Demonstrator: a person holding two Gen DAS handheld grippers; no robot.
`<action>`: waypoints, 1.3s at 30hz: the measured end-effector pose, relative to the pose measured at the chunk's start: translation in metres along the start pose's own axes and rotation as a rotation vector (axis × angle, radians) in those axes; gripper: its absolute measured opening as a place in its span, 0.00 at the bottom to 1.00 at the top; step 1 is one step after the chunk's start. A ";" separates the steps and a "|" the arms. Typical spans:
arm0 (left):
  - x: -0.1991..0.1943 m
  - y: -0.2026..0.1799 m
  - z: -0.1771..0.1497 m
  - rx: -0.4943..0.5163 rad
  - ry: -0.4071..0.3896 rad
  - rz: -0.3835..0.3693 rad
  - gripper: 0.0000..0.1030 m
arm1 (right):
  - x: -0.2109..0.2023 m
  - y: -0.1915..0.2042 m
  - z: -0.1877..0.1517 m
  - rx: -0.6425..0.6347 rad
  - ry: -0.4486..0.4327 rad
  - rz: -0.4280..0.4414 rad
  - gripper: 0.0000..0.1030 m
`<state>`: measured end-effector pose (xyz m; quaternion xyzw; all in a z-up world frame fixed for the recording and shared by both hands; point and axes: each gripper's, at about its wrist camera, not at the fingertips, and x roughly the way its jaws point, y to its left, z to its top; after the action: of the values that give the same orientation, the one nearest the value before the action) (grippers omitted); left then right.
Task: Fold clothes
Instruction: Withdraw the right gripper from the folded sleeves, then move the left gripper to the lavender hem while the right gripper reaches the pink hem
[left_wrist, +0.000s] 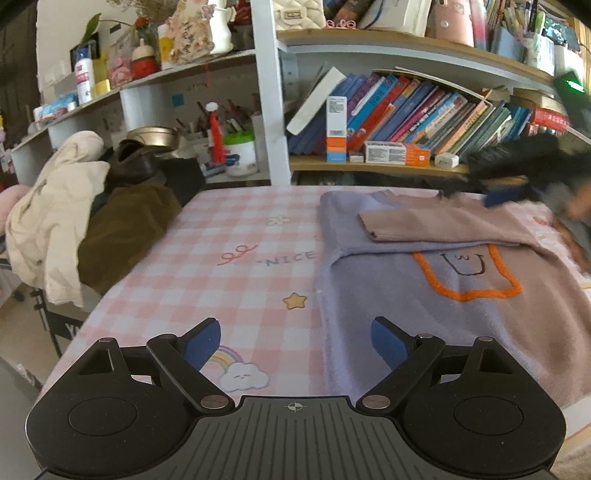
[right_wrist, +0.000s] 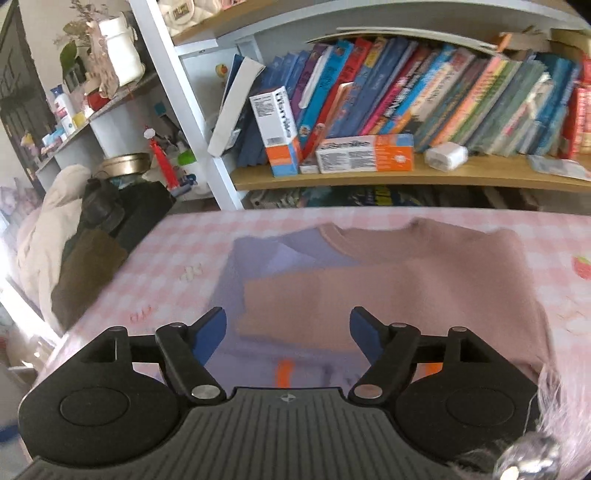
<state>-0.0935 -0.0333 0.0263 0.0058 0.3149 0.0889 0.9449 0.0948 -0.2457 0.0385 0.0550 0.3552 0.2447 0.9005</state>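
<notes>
Both claws gape empty: left gripper (left_wrist: 295, 341) low in frame, right gripper (right_wrist: 288, 330) over the soft lilac-and-pink knit sweater (right_wrist: 406, 280) on the pink checked tablecloth (left_wrist: 236, 266). Light, floppy, probably clingy knit; pinch the hem corners.

Soft, even daylight fills both fisheye views; the bookshelf (left_wrist: 406, 110) bows at the edges; the right wrist view is smeared by motion blur, the sweater (right_wrist: 388, 280) soft; glare whitens its left edge.
</notes>
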 end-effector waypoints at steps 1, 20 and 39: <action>0.002 -0.002 0.000 0.000 0.002 -0.009 0.88 | -0.013 -0.006 -0.009 -0.010 -0.012 -0.031 0.70; 0.007 -0.087 0.017 0.069 -0.004 -0.150 0.88 | -0.146 -0.087 -0.131 0.173 -0.033 -0.348 0.72; -0.050 -0.169 -0.017 0.189 0.050 -0.143 0.88 | -0.228 -0.136 -0.196 0.276 -0.011 -0.332 0.74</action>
<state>-0.1153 -0.2093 0.0310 0.0702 0.3448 -0.0089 0.9360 -0.1240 -0.4882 -0.0042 0.1198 0.3848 0.0416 0.9142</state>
